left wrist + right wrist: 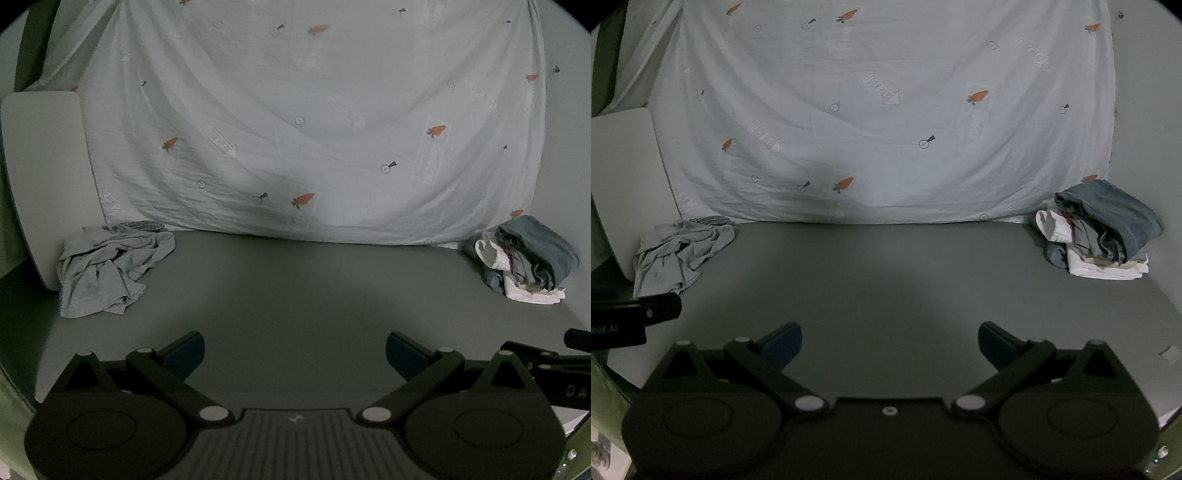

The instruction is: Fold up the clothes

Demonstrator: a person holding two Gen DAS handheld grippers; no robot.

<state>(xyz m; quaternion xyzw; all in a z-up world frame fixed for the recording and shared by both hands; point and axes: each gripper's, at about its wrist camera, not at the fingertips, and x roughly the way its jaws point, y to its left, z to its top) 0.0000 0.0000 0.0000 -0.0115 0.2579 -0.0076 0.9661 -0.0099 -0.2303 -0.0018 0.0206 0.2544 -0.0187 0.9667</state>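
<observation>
Both hand-held grippers (294,352) (889,345) gape empty between garments; crumpled grey garment (110,267) ahead-left looks unfolded, folded stack (528,254) ahead-right.

Right gripper (890,341): blue-padded fingers spread wide, nothing between them, over the grey tabletop (886,280). Crumpled grey garment (679,251): far-left corner. Folded stack (1100,236), denim uppermost: far-right corner. Carrot-print sheet (886,110): hanging along the far edge.
</observation>
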